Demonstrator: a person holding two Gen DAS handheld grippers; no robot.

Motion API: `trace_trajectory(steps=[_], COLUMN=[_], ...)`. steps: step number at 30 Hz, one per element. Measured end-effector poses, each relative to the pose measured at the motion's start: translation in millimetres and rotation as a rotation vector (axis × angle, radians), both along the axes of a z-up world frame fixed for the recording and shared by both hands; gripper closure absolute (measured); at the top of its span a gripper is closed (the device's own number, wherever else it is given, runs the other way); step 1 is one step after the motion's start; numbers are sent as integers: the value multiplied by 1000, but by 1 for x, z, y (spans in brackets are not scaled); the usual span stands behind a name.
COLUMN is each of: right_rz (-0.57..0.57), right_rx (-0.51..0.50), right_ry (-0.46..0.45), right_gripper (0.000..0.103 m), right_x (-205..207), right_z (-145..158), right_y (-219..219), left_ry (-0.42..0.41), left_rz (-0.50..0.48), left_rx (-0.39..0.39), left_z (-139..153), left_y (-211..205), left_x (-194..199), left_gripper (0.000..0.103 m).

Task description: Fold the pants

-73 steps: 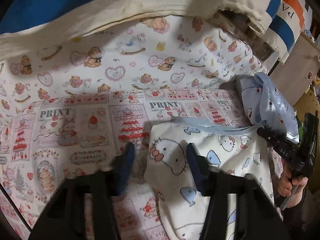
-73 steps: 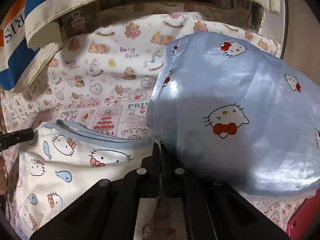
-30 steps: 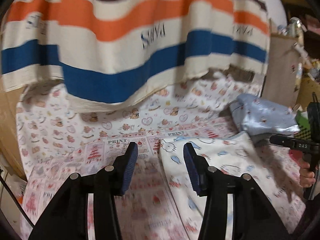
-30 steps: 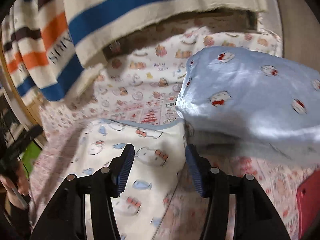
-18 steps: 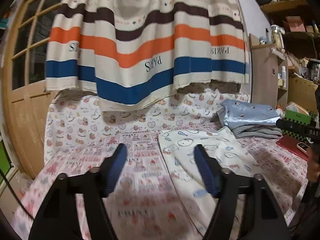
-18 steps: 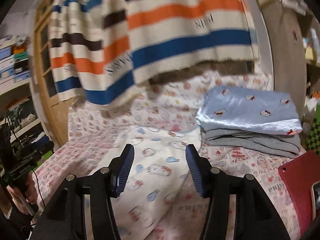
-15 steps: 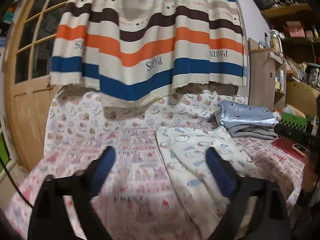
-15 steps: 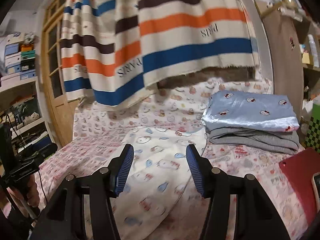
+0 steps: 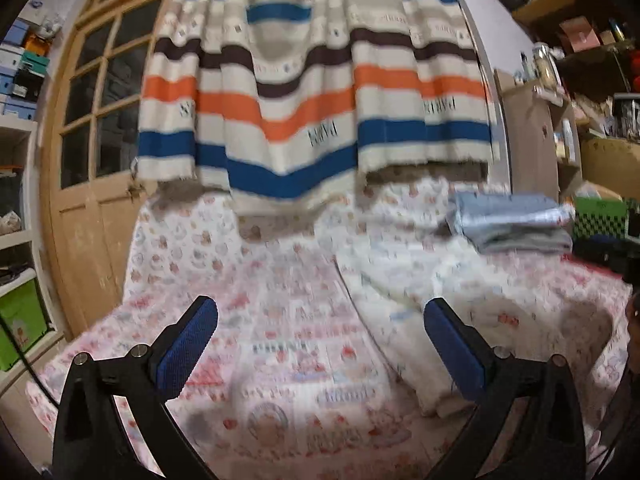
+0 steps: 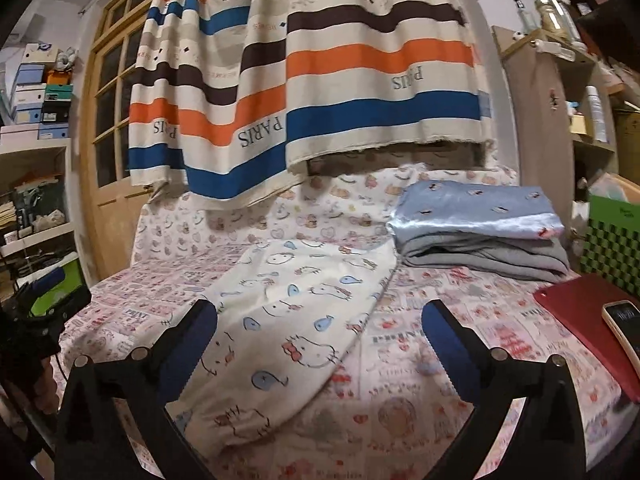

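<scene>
White pants with a cat and whale print (image 10: 296, 304) lie flat on the patterned bed sheet (image 10: 440, 360), running from the back middle toward the front left. They also show, blurred, in the left wrist view (image 9: 404, 296). My right gripper (image 10: 320, 334) is open wide and empty, held above the front of the bed over the pants' lower part. My left gripper (image 9: 322, 340) is open wide and empty, held back from the bed, left of the pants. The left gripper's body shows at the left edge of the right wrist view (image 10: 44, 304).
A stack of folded clothes, blue satin on grey (image 10: 480, 228), sits at the back right of the bed. A red board (image 10: 592, 320) with a phone (image 10: 624, 320) lies at the right. A striped cloth (image 10: 304, 80) hangs behind. A wooden door (image 9: 88, 160) and shelves stand left.
Both grippers have pulled back and up from the bed. The right gripper let go of the blue satin garment, which now lies on the stack. Both jaws have opened wider.
</scene>
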State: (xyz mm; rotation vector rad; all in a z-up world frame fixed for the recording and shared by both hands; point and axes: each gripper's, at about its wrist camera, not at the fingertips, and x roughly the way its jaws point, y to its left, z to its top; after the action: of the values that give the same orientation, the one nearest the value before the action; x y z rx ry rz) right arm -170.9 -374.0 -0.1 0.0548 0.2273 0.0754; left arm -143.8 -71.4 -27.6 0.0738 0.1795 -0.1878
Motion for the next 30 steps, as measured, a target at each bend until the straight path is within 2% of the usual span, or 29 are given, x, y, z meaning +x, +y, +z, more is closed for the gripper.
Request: trace_trajectory(steps=[2, 4, 11, 17, 24, 28, 30], right_rz=[-28, -45, -49, -5, 97, 128, 149], right_rx=[-6, -15, -72, -96, -30, -36, -36], right_ry=[-4, -4, 21, 35, 48, 29, 25], right_gripper=[0, 0, 0, 0, 0, 1, 8], right_x=[-4, -6, -10, -12, -13, -14, -15], right_z=[-3, -7, -20, -22, -25, -24, -23], right_y=[0, 0, 6, 13, 21, 31, 36], left_ry=[27, 18, 60, 133, 191, 205, 224], left_rz=[4, 22, 27, 9, -21, -56, -48], left_rx=[7, 2, 5, 29, 26, 83, 114], left_z=[-5, -10, -24, -36, -43, -45, -46], left_y=[-1, -1, -7, -9, -13, -28, -36], left_x=[2, -2, -11, -10, -13, -14, -12], left_gripper=[1, 1, 1, 1, 1, 1, 1])
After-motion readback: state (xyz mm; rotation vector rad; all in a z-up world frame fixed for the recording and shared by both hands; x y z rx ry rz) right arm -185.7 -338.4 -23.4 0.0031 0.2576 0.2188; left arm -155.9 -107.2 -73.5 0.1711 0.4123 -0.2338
